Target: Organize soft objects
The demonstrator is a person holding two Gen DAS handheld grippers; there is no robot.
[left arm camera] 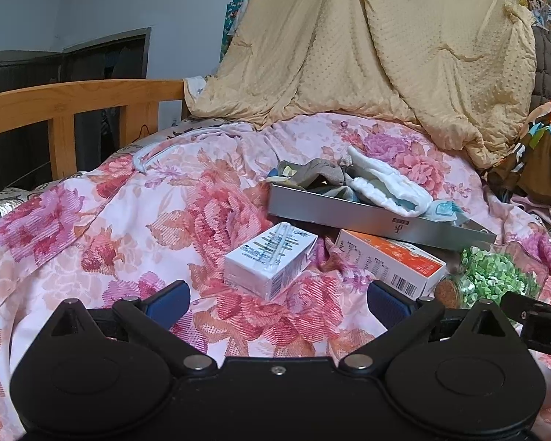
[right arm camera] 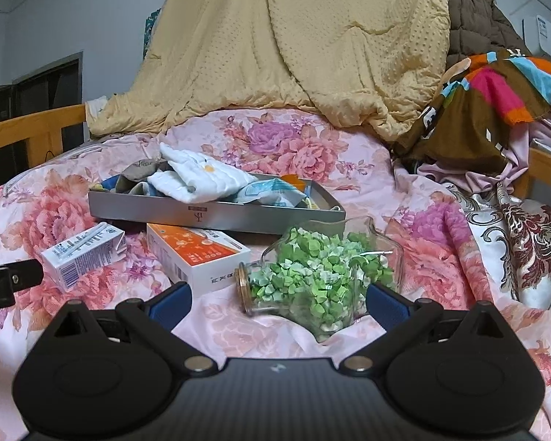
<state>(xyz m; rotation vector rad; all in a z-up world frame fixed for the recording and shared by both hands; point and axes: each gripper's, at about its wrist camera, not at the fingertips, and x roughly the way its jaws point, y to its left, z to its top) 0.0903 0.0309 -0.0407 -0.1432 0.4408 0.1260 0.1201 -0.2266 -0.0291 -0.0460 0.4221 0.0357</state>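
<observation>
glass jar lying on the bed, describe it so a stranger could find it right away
On the pink floral bedspread, look in front of the long silver tray of folded cloths. The glass jar lies on its side just right of the orange-and-white box. It alone is see-through, packed with small green pieces, cork end toward the box.

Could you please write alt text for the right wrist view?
Open blue-padded tongs hover over a glass jar of green paper pieces lying on a pink floral bedspread. Behind sit an orange-and-white box, a small white carton and a grey tray of cloths.
</observation>
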